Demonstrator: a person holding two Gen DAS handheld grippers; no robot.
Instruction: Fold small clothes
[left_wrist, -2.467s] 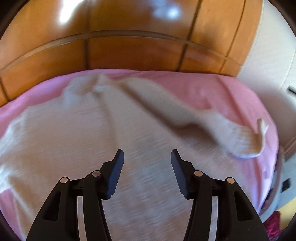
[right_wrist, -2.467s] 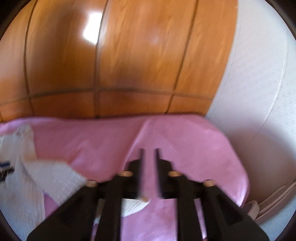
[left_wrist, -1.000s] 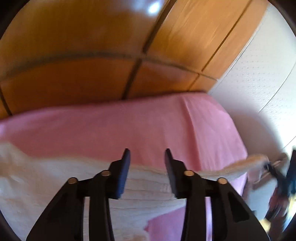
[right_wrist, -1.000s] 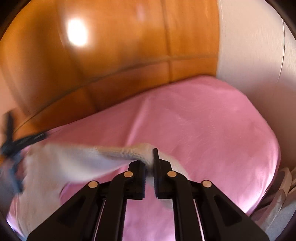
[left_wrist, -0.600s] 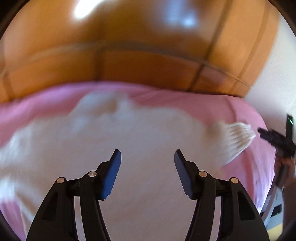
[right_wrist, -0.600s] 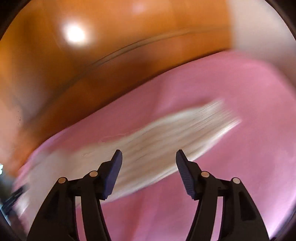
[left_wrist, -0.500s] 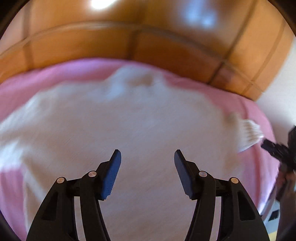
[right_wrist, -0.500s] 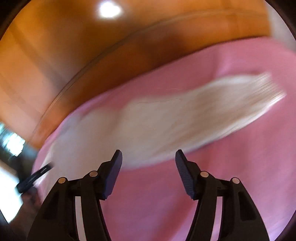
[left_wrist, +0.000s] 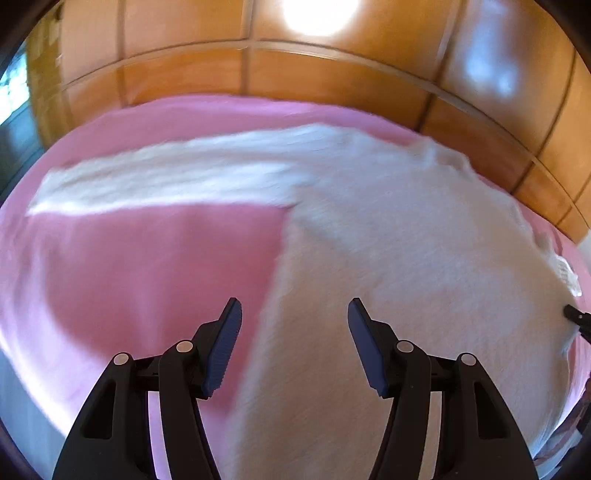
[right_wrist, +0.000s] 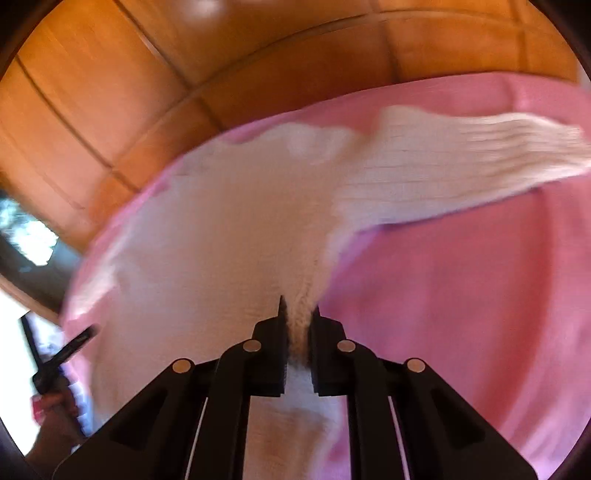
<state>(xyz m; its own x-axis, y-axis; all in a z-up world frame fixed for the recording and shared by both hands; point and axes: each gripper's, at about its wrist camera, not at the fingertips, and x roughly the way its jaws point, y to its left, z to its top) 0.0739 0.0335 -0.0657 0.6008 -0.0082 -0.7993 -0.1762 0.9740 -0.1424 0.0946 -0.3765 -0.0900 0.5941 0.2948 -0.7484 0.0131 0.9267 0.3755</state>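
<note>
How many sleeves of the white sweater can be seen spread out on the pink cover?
2. One sleeve stretches left from the sweater in the left wrist view; the other sleeve stretches right in the right wrist view. Both lie on the pink cover.

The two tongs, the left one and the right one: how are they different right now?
The left tongs stand wide open with nothing between them, while the right tongs have just closed and pinch a fold of the white sweater. The left tongs hover over the sweater's side edge, where it meets the pink bedcover; the right tongs grip the sweater's edge on the other side, below the sleeve. Both are black and point down at the same sweater.
</note>
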